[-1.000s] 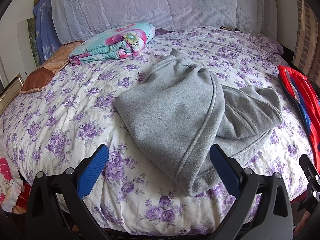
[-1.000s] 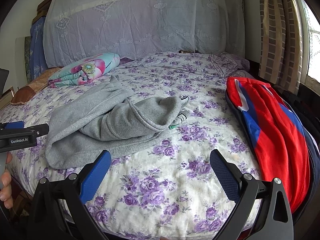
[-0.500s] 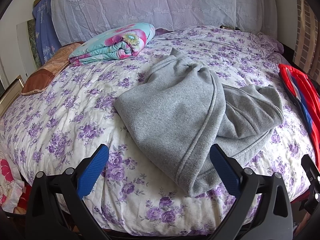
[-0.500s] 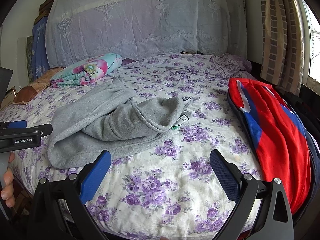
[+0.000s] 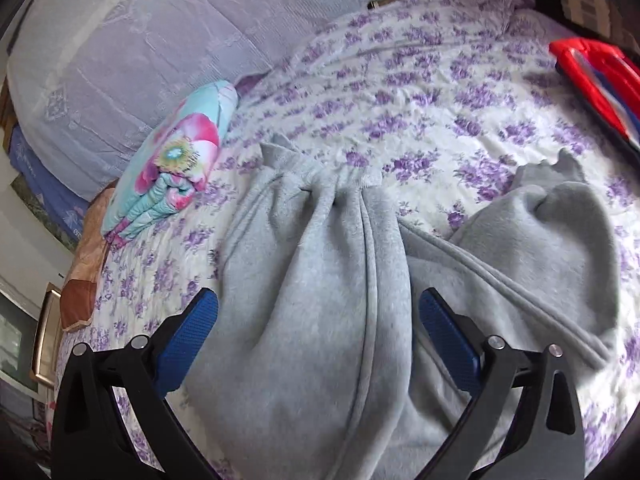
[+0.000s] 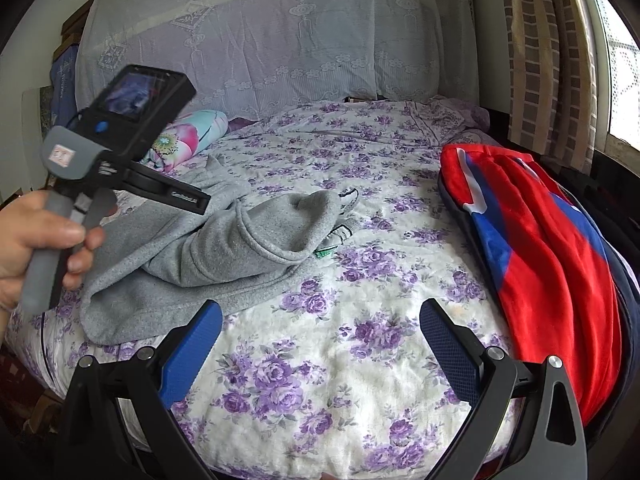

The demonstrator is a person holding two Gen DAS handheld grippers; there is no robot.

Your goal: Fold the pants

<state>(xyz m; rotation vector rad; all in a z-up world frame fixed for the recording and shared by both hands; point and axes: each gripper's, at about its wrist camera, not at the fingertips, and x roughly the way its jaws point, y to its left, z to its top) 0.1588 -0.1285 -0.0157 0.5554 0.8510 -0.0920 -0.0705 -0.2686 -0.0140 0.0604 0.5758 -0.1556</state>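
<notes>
Now the left gripper (image 5: 316,344) has swung in over the grey pants (image 5: 320,280), jaws spread wide and holding nothing. Farther right, the right gripper (image 6: 320,344) hangs just as open above the floral bedspread (image 6: 360,312), pants crumpled mid-bed.

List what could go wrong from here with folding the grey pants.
1. The grey pants lie bunched, one leg doubled over the other; the open left gripper, hovering over thick folds, may pinch several layers at once.
2. The right gripper is open over bare bedspread, so a one-sided lift would likely drag the heap rather than spread it.
3. The red and blue garment lies close by, where a spread leg could overlap it.
</notes>
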